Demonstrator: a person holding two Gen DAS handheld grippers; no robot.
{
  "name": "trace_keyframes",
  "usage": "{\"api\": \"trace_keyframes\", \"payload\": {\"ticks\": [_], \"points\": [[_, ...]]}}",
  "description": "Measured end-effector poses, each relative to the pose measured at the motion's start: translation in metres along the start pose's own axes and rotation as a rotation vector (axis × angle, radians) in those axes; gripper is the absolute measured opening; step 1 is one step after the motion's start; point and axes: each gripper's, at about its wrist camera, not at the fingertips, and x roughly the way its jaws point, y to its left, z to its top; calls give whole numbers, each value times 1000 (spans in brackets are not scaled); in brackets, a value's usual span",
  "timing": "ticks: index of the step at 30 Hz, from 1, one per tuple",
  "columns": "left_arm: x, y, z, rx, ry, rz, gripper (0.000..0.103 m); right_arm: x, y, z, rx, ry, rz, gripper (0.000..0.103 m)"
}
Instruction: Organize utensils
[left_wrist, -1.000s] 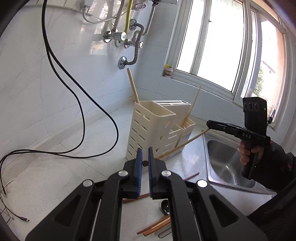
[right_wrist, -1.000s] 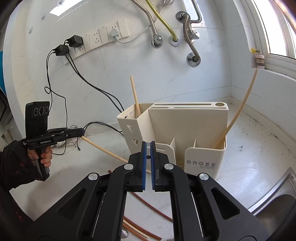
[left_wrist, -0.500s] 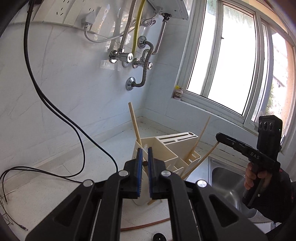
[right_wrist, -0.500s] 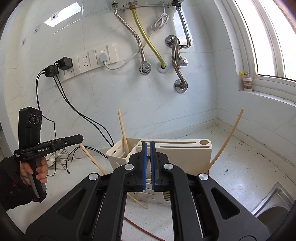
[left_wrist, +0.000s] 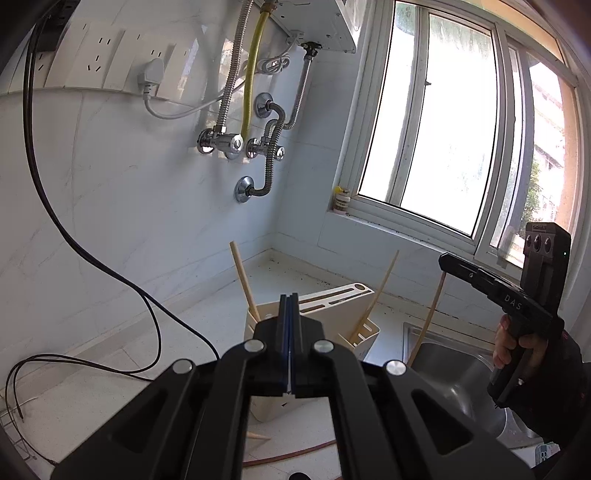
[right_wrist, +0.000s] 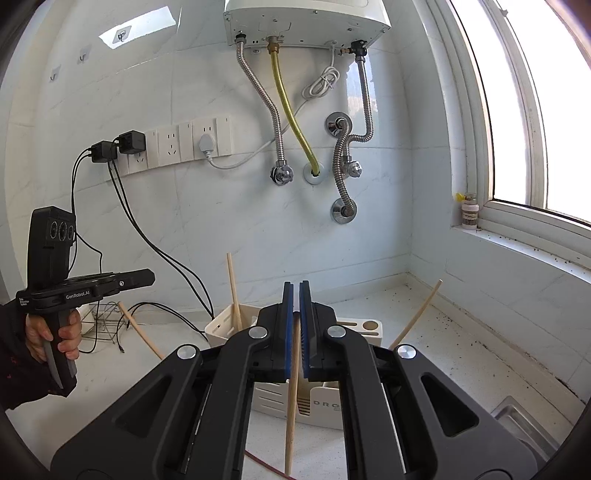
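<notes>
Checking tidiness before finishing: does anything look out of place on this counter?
A thin reddish-brown chopstick lies loose on the white speckled countertop, in front of the cream slotted plastic utensil holder rather than standing inside it.

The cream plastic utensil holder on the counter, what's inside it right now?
The cream plastic utensil holder has one pale wooden chopstick standing in its rear compartment and another pale chopstick leaning from its right pocket. The gripper bodies hide the compartment bottoms.

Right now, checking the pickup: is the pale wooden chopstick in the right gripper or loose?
Held: the right gripper is shut on the pale wooden chopstick, which hangs below.
</notes>
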Motion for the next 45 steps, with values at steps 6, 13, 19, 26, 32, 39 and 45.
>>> {"api": "trace_keyframes", "payload": {"ticks": [6,13,19,26,32,39,45], "points": [[0,8,-14,30,79,26,0,-2,1,-4,-1,8,0,3],[-4,31,-38,82,185,100,0,3,5,-8,-9,26,6,3],[-6,46,-57,76,251,126,3,8,7,-10,-6,38,9,3],[-23,67,-88,134,358,168,34,9,9,-10,-10,43,20,3],[-47,94,-118,195,485,191,34,12,11,-10,-11,48,23,3],[-74,128,-160,200,610,169,36,14,15,-9,-12,53,27,3],[-77,145,-185,162,659,147,36,15,19,-8,-17,56,27,3]]}}
